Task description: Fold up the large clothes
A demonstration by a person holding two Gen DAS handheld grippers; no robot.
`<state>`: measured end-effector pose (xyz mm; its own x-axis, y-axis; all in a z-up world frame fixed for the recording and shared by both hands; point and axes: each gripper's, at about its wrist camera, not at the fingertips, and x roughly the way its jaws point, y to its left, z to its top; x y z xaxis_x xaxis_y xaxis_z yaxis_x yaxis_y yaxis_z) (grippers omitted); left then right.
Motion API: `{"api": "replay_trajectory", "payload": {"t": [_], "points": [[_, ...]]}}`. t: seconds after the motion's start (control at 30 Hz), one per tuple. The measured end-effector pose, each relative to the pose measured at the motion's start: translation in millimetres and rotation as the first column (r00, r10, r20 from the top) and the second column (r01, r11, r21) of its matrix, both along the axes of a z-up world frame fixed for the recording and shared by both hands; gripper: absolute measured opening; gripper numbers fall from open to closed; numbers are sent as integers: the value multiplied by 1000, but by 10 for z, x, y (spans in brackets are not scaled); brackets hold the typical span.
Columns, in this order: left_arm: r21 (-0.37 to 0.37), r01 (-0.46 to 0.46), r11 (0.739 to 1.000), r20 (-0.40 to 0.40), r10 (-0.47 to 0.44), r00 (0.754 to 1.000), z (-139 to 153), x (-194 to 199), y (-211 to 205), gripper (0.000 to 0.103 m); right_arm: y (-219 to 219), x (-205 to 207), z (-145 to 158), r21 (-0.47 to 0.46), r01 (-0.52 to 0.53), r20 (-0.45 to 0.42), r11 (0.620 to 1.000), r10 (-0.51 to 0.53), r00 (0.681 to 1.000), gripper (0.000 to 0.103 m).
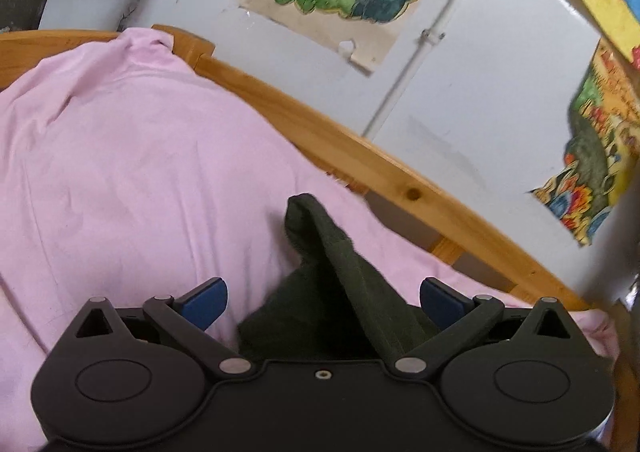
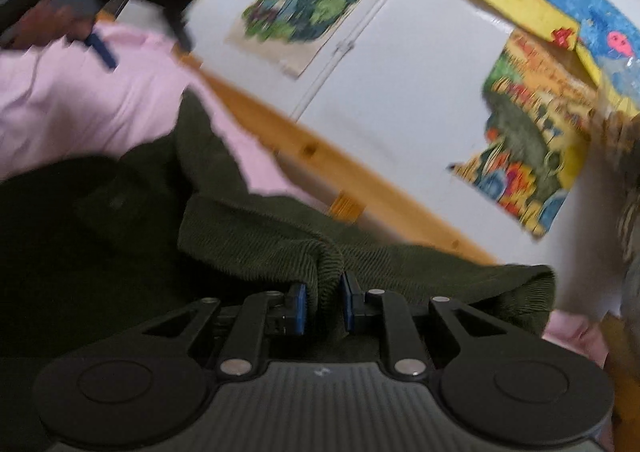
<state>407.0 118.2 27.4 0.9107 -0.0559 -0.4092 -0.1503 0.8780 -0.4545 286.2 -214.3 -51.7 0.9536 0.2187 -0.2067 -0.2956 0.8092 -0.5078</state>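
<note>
The dark green garment [image 2: 120,211] is lying on the pink sheet [image 1: 120,151] of the wood-framed bed [image 1: 360,147]. Right hand-held gripper [image 2: 325,302] is pinched tight on a ribbed fold of it. Left hand-held gripper [image 1: 323,302] is spread wide, grabbing nothing, with fabric just running between the fingers. The right view is pretty blurry, and the person's hand [image 2: 52,23] is barely readable up top.

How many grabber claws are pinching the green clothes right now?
1. The right gripper is shut on a fold of the green garment. The left gripper is open, with the cloth lying loose between its fingers, over the pink sheet.
</note>
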Motion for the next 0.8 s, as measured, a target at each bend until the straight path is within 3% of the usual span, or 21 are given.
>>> {"api": "replay_trajectory", "payload": {"t": [0.13, 0.33, 0.4, 0.47, 0.6, 0.67, 0.73, 0.8], "points": [[5, -25, 1000, -40, 25, 999, -75, 76, 31, 102, 18, -15, -237, -52, -5, -35, 999, 3, 999, 19], [27, -35, 999, -15, 35, 999, -116, 287, 92, 101, -248, -80, -283, -105, 9, -64, 994, -16, 998, 19], [25, -42, 999, -13, 43, 999, -149, 390, 127, 96, -320, -70, -302, -102, 24, -84, 994, -33, 996, 19], [6, -23, 1000, -32, 23, 999, -200, 503, 146, 84, -342, -66, -329, -98, 35, -93, 995, -44, 995, 19], [-60, 32, 998, -77, -36, 996, -303, 606, 164, 19, -300, -66, -364, -94, 37, -97, 995, -46, 994, 19], [-39, 32, 999, -69, -35, 997, -325, 527, 140, 11, -297, -74, -367, -92, 32, -102, 995, -41, 994, 20], [10, 43, 999, -69, -43, 997, -351, 423, 111, 9, -339, -86, -338, -74, 20, -117, 997, -29, 993, 23], [11, 51, 999, -114, -50, 992, -470, 356, 155, 9, -434, -101, -242, 2, 0, -175, 1000, 0, 985, 30]]}}
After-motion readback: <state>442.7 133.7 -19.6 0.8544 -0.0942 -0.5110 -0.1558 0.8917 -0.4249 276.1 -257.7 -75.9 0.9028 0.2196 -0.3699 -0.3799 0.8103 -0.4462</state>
